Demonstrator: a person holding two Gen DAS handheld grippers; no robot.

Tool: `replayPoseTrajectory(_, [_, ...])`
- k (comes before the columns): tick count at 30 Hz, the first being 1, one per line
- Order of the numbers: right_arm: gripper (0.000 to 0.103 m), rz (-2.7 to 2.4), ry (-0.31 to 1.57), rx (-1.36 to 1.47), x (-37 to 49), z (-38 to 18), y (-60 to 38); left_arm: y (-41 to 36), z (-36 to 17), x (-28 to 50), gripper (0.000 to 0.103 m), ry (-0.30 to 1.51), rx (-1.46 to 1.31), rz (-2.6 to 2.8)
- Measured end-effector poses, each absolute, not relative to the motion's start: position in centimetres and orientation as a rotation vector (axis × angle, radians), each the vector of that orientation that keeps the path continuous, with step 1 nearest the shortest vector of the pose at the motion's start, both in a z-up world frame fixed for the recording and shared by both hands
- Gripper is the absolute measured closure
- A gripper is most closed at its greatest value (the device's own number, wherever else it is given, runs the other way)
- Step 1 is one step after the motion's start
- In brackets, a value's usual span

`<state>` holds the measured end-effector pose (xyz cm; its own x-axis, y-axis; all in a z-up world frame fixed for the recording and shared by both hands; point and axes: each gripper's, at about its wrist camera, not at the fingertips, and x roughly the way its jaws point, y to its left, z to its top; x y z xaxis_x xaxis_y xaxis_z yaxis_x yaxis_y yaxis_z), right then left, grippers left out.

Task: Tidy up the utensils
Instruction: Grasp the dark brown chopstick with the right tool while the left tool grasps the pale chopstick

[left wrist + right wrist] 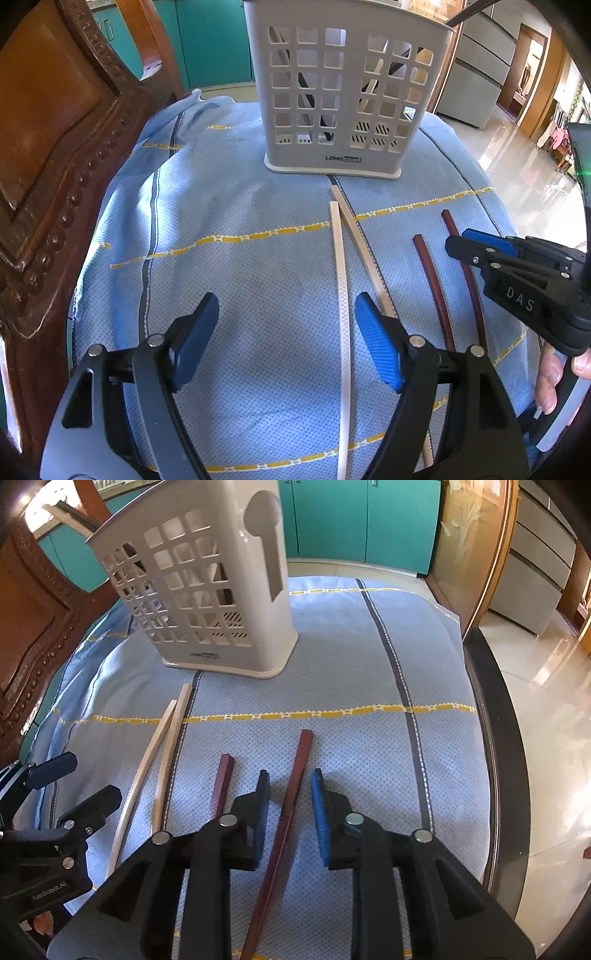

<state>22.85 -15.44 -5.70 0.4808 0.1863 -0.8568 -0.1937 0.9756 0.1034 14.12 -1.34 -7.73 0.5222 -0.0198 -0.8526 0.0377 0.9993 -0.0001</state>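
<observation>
A white slotted utensil holder (343, 92) stands on the blue cloth (240, 266), with a few sticks inside; it also shows in the right wrist view (207, 587). Two cream chopsticks (341, 280) and two dark red chopsticks (432, 291) lie in front of it. My left gripper (286, 339) is open, with one cream chopstick between its fingers. My right gripper (290, 805) is open, straddling one red chopstick (288, 812); the other red chopstick (221, 786) lies just left. The cream pair (162, 760) lies further left. The right gripper also shows in the left wrist view (458, 243).
A carved wooden chair back (55, 147) stands at the left edge of the table. Teal cabinets (351, 517) are behind. The dark table rim (495, 738) and shiny floor (546, 720) lie to the right.
</observation>
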Motion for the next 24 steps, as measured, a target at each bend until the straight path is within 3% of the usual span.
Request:
replayPoseTrajectory(15, [0.080,0.262,1.056,-0.073,22.1,-5.5,-15.3,-1.2,-7.9,14.1,0.026,1.022,0.020,-0.034])
replayPoseTrajectory(24, [0.081,0.250,1.023,0.088,22.5,-4.2,-18.4,-0.3,-7.4,14.1,0.026,1.010,-0.015,-0.031])
